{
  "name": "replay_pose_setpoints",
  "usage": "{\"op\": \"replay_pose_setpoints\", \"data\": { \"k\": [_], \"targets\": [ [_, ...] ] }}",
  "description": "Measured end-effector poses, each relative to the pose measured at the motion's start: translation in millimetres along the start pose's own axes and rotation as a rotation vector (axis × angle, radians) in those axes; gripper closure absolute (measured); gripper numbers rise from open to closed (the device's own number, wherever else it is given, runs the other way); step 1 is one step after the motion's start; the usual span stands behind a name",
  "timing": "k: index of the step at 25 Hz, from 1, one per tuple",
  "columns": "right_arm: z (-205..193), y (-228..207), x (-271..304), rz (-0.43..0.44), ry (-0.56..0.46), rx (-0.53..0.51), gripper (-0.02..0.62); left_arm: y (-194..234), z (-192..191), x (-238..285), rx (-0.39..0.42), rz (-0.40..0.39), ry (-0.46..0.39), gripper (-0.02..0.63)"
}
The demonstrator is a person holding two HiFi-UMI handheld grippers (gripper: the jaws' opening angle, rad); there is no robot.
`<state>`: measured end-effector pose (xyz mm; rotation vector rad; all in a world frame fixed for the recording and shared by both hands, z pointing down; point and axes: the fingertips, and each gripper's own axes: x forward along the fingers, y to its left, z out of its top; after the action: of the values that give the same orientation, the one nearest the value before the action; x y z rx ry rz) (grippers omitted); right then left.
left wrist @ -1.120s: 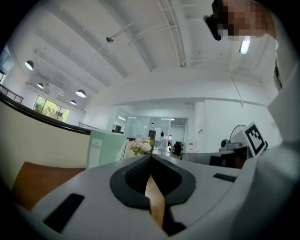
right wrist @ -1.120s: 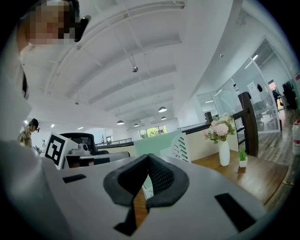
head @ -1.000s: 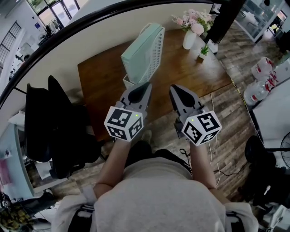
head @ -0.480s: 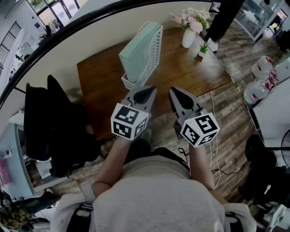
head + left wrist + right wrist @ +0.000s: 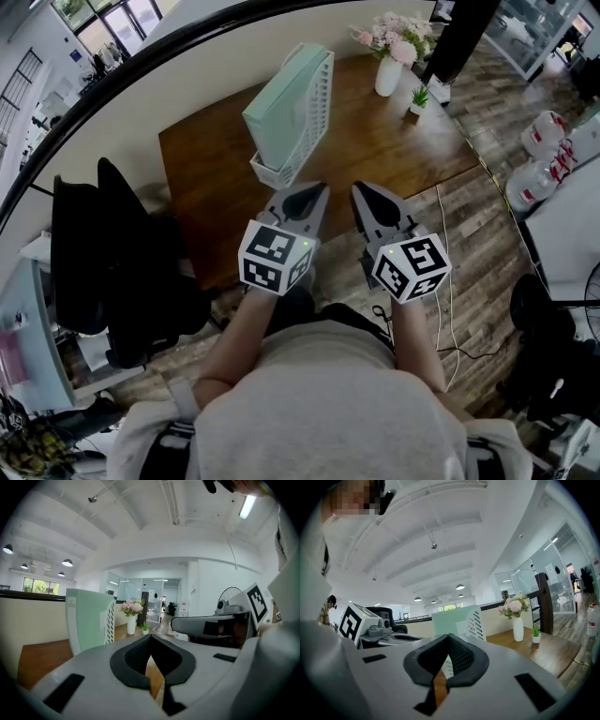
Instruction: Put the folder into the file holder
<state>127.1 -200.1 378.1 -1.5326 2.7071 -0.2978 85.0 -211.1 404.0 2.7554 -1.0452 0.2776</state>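
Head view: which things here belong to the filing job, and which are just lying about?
Job: folder, file holder.
Lying about: vase of flowers, small potted plant, office chair.

Head view: steeply down from your head onto your left gripper (image 5: 314,190), right gripper (image 5: 361,190) and the table (image 5: 394,141).
Left gripper view: low behind its jaws, level across the table; right gripper close at right.
Right gripper view: equally low, file holder (image 5: 459,618) ahead.
Shared: all three catch file holder and flower vase (image 5: 388,75).
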Motion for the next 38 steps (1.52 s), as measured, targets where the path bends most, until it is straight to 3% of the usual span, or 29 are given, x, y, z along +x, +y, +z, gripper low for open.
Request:
{"op": "replay_pose_setpoints", "data": {
  "k": [9,31,38],
  "targets": [
    [-7,-5,0,-0.014,0.011,0.035,0.586,2,-3,1,-0.062,-0.016,-0.026,0.594],
    [-12,-3,8,0.0,0.023,0.03,0.586,8,-2,8,-0.029,-0.007,-0.021,0.594],
    [-18,-8,8,-0.015,0.036,0.037,0.586,9,7,7,-0.027,-0.023,-0.062,0.594]
  ]
}}
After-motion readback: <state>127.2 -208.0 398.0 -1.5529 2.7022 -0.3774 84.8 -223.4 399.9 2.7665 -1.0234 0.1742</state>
